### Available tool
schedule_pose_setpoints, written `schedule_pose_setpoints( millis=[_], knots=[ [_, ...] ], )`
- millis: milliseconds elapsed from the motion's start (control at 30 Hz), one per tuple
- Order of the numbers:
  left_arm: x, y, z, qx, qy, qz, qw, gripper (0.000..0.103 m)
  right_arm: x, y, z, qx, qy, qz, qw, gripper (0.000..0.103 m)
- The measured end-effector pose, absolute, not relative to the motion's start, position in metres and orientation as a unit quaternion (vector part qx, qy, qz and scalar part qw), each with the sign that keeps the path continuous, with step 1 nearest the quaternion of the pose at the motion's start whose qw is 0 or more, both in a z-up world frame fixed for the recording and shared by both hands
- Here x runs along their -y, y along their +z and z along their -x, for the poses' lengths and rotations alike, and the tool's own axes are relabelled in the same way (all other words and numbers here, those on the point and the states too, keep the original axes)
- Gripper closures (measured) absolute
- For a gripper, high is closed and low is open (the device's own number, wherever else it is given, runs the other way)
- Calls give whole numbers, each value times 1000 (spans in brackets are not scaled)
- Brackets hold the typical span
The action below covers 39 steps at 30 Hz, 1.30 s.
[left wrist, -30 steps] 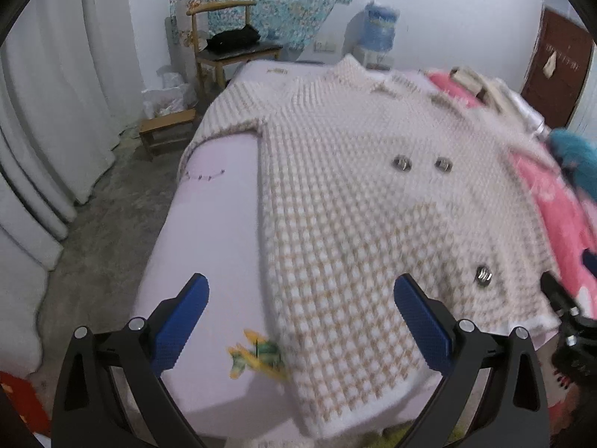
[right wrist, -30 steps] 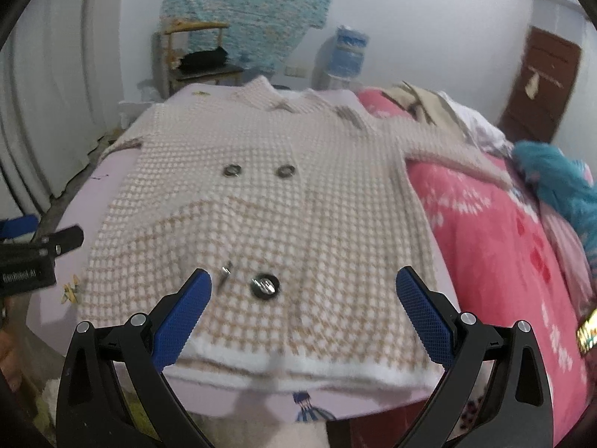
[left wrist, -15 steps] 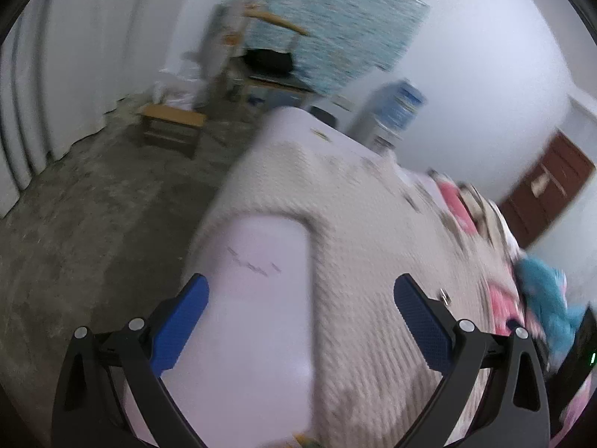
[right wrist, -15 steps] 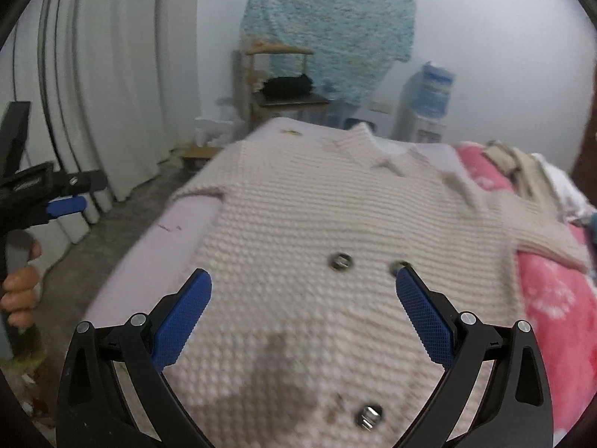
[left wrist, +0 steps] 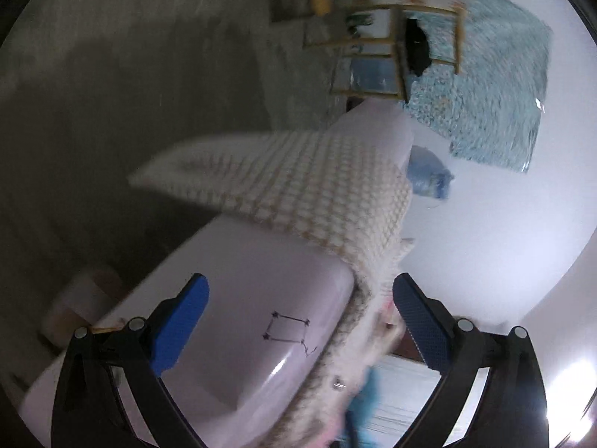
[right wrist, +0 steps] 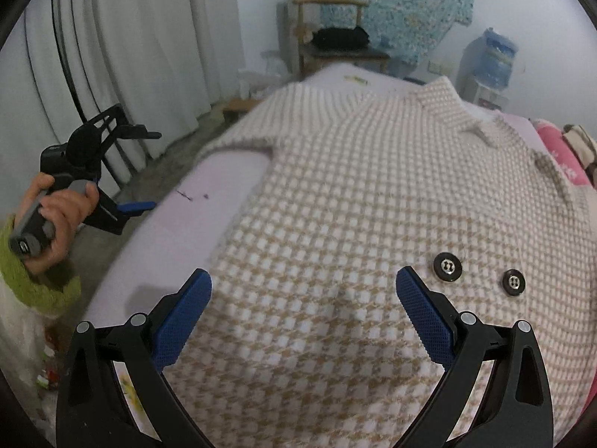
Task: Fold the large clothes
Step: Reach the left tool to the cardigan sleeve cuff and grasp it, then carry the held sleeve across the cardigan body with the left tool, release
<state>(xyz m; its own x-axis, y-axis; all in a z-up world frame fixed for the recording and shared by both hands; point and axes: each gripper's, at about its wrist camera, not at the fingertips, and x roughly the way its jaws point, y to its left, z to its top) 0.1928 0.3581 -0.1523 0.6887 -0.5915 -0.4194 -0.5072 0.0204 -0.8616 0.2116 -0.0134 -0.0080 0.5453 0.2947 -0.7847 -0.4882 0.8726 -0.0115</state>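
Right wrist view: one knit coat (right wrist: 373,205) with two buttons (right wrist: 447,267) — both tools, right tool (right wrist: 304,311) and left tool (left wrist: 298,315), gape wide, empty.

A lilac-sheeted bed (right wrist: 209,201) carries a checked knit coat (right wrist: 373,224) spread flat, one sleeve (left wrist: 209,164) hanging over its left edge.

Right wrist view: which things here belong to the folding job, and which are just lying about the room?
Part of the job:
- checked knit coat, spread flat
- bed under it
- left gripper, open, held in a hand
- right gripper, open above the coat

Just lying about:
- wooden chair with a black bag
- water bottle
- white curtain
- pink blanket
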Motion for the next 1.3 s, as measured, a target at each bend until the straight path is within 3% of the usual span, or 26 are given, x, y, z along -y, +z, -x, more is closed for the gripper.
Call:
schedule_pose_setpoints(
  millis=[500, 700, 767, 800, 867, 933, 1000, 1133, 1300],
  knots=[
    [-350, -287, -225, -385, -78, 836, 383, 6, 5, -26, -241, -448, 173, 114, 870, 8],
    [-372, -304, -238, -365, -39, 842, 396, 6, 4, -26, -246, -448, 165, 121, 870, 8],
    [-382, -305, -243, -366, -20, 834, 412, 12, 4, -26, -247, -448, 162, 122, 871, 8],
    [-387, -306, -246, -366, -9, 831, 420, 21, 4, -27, -248, -448, 161, 121, 871, 8],
    [-398, -308, -252, -363, 11, 827, 429, 40, 5, -26, -250, -448, 158, 119, 872, 8],
    [-407, -306, -256, -369, 30, 816, 445, 67, 6, -26, -250, -448, 156, 117, 872, 8],
    [-419, -295, -257, -386, 60, 784, 483, 85, 8, -24, -250, -447, 154, 115, 874, 8],
    [-438, -238, -257, -400, 121, 675, 607, 93, 13, -17, -247, -436, 150, 114, 880, 8],
    [-429, -93, -261, -339, 162, 485, 790, 95, 25, -5, -240, -423, 143, 102, 889, 8]
  ],
)
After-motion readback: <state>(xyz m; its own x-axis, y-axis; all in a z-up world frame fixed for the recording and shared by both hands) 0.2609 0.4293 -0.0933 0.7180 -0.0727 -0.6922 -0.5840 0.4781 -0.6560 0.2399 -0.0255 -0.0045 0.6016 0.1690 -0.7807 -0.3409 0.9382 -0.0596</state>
